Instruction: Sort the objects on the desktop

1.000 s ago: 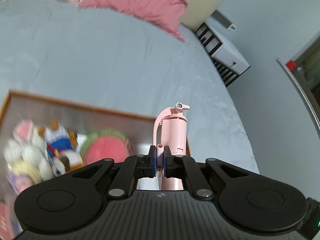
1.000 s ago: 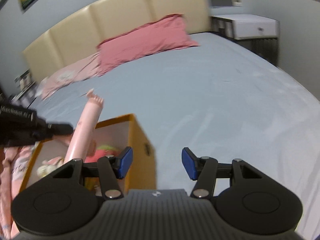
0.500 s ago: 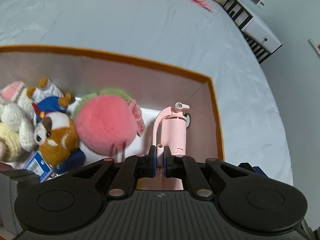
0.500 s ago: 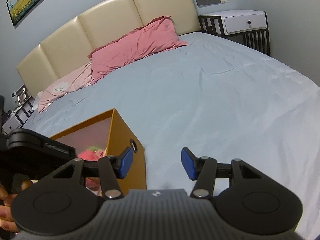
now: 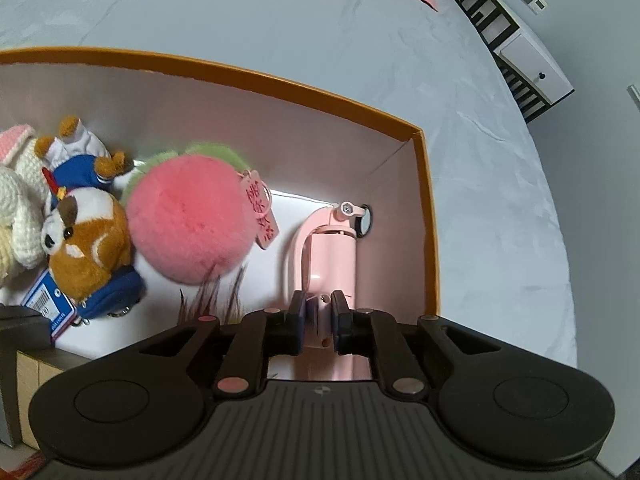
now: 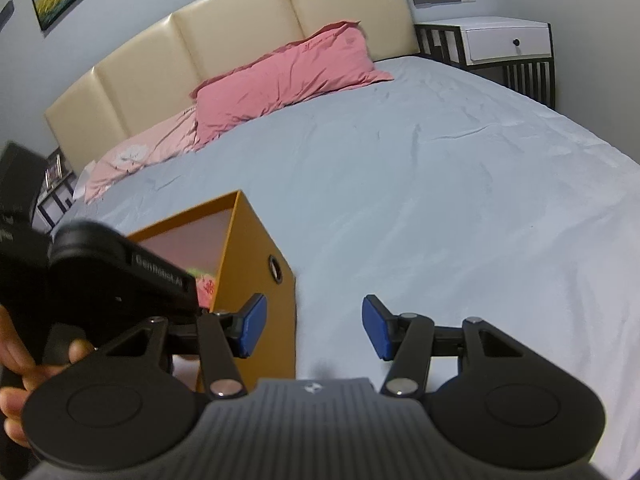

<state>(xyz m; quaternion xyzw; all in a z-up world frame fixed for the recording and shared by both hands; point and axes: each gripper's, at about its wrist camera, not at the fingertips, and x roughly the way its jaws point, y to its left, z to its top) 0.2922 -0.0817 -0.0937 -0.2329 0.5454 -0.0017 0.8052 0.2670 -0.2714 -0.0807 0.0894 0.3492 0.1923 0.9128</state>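
A second ago the pink fire-extinguisher-shaped object point(image 5: 334, 248) was held up above the bed sheet point(image 5: 280, 20); now it is lowered into the right end of the orange box point(image 5: 424, 184), just beside the side wall with its round hole, and the box interior fills the left wrist view. The left gripper point(image 5: 319, 322) remains clamped on the object's lower part. The right gripper point(image 6: 313, 326) is unchanged: jaws spread wide with nothing between them, hovering over the sheet beside the box.

Readable writing: "GenRobot.AI" on the left gripper's body in the right wrist view. The pink tag point(image 5: 262, 210) on the round pink plush point(image 5: 192, 224) carries red characters I cannot make out, and a blue card point(image 5: 50, 300) shows a barcode.

Counted in the box: one pink plush, one brown-and-white plush dog point(image 5: 86, 236), one cream knitted toy point(image 5: 14, 208), and one further blue-clad plush point(image 5: 86, 160). Two pillows point(image 6: 280, 76) lie at the headboard
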